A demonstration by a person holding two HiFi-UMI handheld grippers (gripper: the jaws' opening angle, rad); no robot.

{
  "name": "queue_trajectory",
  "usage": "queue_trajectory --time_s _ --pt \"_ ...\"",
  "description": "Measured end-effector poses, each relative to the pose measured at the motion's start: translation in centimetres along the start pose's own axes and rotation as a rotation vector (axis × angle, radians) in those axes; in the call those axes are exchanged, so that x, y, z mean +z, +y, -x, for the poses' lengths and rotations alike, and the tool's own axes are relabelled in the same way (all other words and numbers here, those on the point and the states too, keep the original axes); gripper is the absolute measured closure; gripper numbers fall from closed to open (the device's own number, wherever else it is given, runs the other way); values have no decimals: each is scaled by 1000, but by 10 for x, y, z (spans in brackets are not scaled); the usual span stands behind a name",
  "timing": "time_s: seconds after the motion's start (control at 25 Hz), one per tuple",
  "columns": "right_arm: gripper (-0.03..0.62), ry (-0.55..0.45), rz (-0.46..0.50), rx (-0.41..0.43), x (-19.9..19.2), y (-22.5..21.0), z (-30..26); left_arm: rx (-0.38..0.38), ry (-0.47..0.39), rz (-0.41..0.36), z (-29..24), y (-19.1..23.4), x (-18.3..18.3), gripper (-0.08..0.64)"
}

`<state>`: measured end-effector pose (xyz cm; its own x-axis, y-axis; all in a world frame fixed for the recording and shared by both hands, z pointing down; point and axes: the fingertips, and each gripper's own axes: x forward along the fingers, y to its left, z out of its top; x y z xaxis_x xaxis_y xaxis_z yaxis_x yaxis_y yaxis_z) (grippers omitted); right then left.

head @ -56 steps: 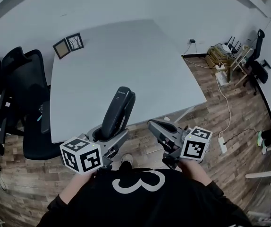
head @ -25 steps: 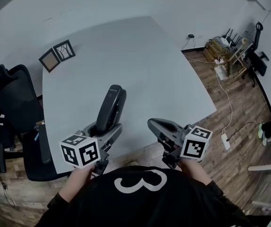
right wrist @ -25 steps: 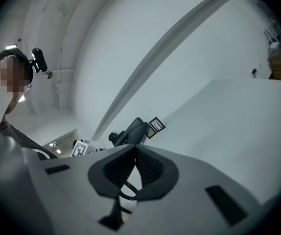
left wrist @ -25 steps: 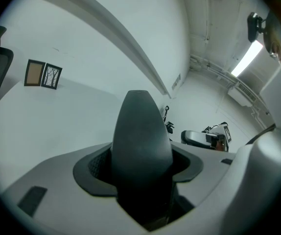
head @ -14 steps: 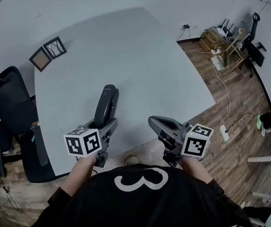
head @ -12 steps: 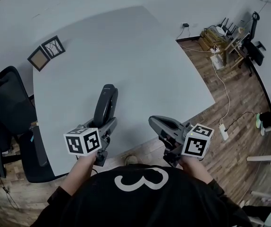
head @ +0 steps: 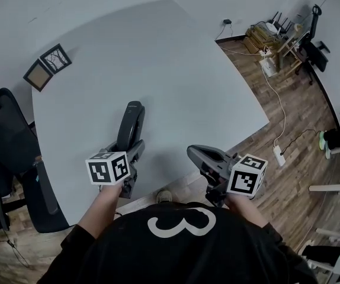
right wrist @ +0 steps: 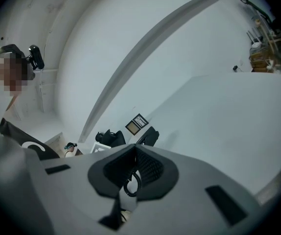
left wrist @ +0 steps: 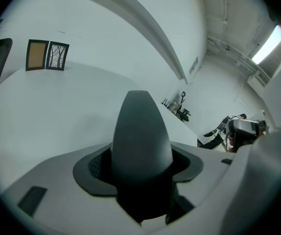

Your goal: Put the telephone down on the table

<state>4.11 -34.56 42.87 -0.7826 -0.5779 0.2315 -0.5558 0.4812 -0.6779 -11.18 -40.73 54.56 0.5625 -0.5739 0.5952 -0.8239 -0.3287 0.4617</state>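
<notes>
A large pale grey table [head: 176,70] fills the middle of the head view. Its surface is bare except for two small picture frames [head: 47,67] at the upper left of the frame. Black office chairs [head: 7,141] stand along the left edge of the table. The wooden floor [head: 288,105] runs down the right side, and a white cable [head: 275,102] leads over it to a power strip [head: 278,155]. The walls are plain white.

The only writing that can be read is a big white "3" on your black shirt [head: 182,247], at the bottom of the frame. No print on the handset can be read.

Your left gripper [head: 130,154] grasps the black telephone handset [head: 131,125] by its lower end, with the jaws wide apart around it. The handset points away from you over the near left part of the table. I cannot tell if it touches the surface.

Your right gripper [head: 198,154] hovers at the near edge of the table, lower centre-right. Its pads are brought together at the tips with nothing clamped between them. In the right gripper view a dark coiled cord [right wrist: 133,184] shows through the slit behind the pads.
</notes>
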Motion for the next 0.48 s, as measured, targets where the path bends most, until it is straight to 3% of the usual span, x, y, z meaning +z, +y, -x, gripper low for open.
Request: queue_trajectory --time_s 0.48 --pt "584 86 -106 -24 -27 -17 -9 86 44 -54 -32 30 -11 268"
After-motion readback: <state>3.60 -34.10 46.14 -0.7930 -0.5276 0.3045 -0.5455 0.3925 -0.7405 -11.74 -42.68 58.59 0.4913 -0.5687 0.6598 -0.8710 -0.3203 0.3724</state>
